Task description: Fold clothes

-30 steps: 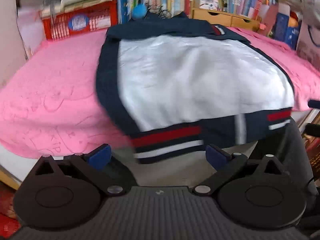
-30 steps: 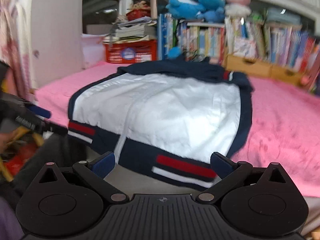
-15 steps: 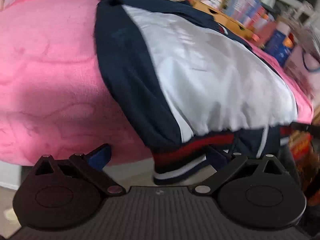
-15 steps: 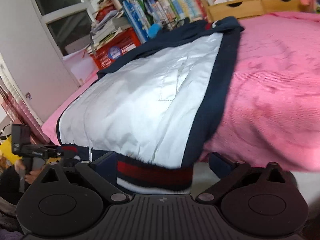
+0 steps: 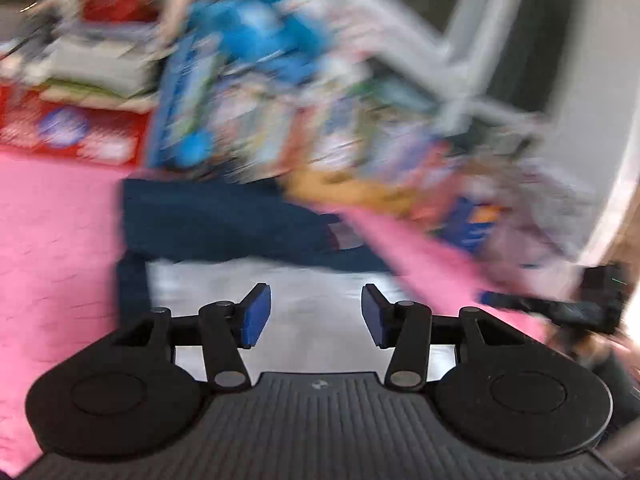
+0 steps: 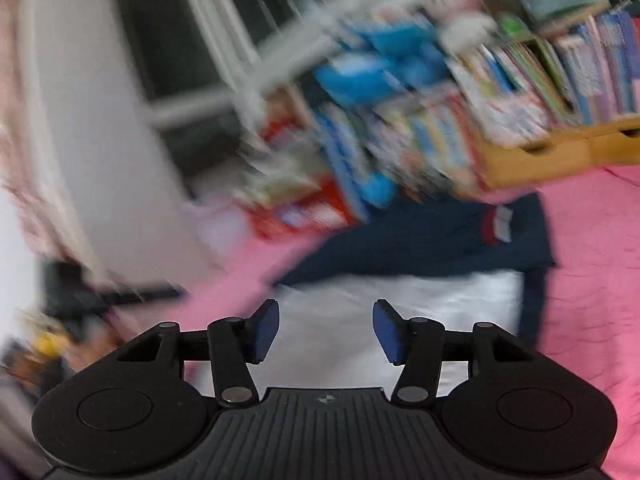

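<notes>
A navy and white jacket (image 5: 224,232) lies flat on the pink bed (image 5: 52,240), its white body near me and its navy collar end far. It also shows in the right wrist view (image 6: 420,248). My left gripper (image 5: 316,314) hovers over the white part, partly open and empty. My right gripper (image 6: 326,330) hovers over the white part too, partly open and empty. Both views are blurred by motion. The right gripper's body (image 5: 596,304) shows at the right edge of the left wrist view.
A bookshelf full of books (image 6: 520,92) and blue plush toys (image 5: 260,40) stands behind the bed. A red crate (image 5: 72,128) sits at the back left. Wooden drawers (image 6: 560,152) stand at the back right. A white wall and window (image 6: 120,120) lie to the left.
Both grippers have risen from the jacket's striped hem at the bed edge and tilted up over its white body. Their jaws have narrowed from wide open to partly open.
</notes>
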### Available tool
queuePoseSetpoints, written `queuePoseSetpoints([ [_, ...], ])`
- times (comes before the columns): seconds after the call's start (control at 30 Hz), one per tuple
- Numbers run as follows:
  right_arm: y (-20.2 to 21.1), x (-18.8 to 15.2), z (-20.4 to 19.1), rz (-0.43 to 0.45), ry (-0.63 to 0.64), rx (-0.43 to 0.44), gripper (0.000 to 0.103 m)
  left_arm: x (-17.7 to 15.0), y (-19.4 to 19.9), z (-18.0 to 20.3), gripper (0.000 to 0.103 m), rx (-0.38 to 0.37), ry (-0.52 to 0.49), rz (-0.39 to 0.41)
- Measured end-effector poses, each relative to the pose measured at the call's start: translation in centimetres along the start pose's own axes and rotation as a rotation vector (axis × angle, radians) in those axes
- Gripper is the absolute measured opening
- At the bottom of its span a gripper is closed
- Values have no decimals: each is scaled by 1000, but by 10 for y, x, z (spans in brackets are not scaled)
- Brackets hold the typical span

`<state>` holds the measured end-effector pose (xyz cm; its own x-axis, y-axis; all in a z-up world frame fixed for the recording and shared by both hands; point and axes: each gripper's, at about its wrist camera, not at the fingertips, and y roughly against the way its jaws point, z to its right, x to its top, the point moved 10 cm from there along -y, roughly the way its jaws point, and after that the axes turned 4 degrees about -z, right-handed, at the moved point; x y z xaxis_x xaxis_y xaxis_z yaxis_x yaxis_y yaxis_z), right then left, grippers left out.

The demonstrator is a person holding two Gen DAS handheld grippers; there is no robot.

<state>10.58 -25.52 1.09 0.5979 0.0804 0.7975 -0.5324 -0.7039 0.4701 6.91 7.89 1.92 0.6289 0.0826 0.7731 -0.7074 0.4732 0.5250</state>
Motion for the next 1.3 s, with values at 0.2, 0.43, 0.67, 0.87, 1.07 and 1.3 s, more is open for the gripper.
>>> queuePoseSetpoints([
  [0.2, 4, -121, -25, -237, 316, -87, 83, -106, 1, -12, 86, 29, -37, -193],
  [0.43, 6, -168, 39, -256, -202, -8, 83, -184, -25, -74, 92, -65, 385, -296],
  [0.67, -17, -167, 47, -225, -483, 174, 46, -184, -69, -56, 42, -277, 570, -332],
  [0.87, 19, -126, -5, -149, -436, 327, 28, -112, -6, 32, 8, -458, 244, -232],
  [1.07, -40, -32, 23, -65, -297, 159, 25, -4, -65, -14, 9, -138, 73, -94],
  [1.3, -114, -31, 59, -135, -326, 34, 25, -41, -48, -14, 38, -15, -103, -175],
])
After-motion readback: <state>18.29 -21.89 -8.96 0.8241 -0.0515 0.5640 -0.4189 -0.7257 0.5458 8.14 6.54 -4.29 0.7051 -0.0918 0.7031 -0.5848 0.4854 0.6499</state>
